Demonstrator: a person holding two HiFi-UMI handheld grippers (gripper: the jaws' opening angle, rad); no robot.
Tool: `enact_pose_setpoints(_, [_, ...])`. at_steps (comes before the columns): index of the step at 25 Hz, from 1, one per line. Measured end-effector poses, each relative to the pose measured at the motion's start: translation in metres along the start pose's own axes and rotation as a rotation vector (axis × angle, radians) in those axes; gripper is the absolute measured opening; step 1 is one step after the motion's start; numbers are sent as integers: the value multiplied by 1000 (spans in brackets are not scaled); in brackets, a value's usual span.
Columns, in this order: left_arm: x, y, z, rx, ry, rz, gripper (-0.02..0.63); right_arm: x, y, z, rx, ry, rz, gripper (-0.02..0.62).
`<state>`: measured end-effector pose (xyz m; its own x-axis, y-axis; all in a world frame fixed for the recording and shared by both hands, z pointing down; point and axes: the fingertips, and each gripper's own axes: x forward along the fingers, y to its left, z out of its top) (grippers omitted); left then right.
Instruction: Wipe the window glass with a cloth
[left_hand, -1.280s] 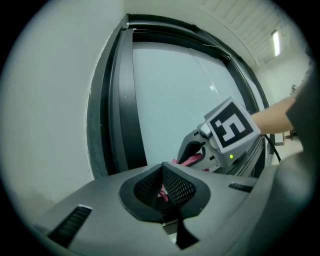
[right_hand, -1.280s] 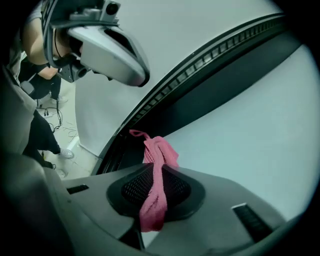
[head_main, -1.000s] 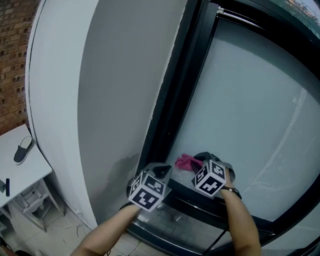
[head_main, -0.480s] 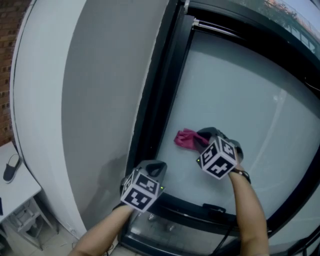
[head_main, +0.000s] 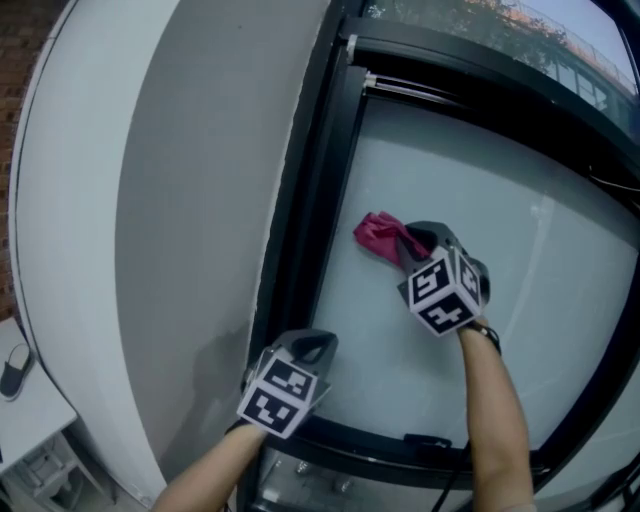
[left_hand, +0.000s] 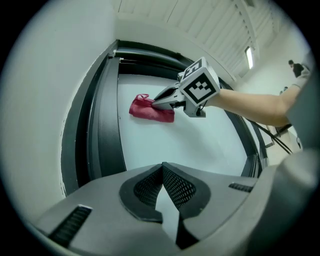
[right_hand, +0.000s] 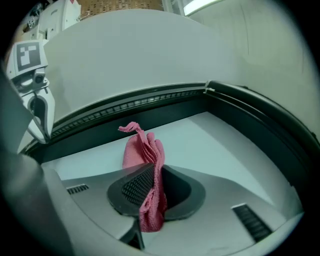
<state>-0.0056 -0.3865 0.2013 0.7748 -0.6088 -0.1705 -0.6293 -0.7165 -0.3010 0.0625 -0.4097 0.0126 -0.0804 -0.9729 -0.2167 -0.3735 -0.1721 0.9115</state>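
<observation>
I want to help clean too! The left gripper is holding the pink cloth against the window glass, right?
Not quite. The right gripper is holding the pink cloth against the window glass; the right gripper view shows its jaws shut on the cloth. The left gripper is shut with nothing in it, as the left gripper view shows.
</observation>
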Motion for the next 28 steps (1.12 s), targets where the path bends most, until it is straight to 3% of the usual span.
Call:
enact_pose_setpoints(9, [-6,3,15,23,-34,-28,8,14,-87,35,114,-82,-212,54])
enact_pose_setpoints(19, [-11,17,29,16,-51,-43,8,19,-161,72,218,-157,-388,52])
enact_pose_setpoints(23, [-15,21,31,4,-56,-42,8,26,-165,91,222,-174,-384,51])
enact_pose_setpoints(28, [-20,24,29,5,-54,-34,8,36,-130,112,162,-186,-279,51])
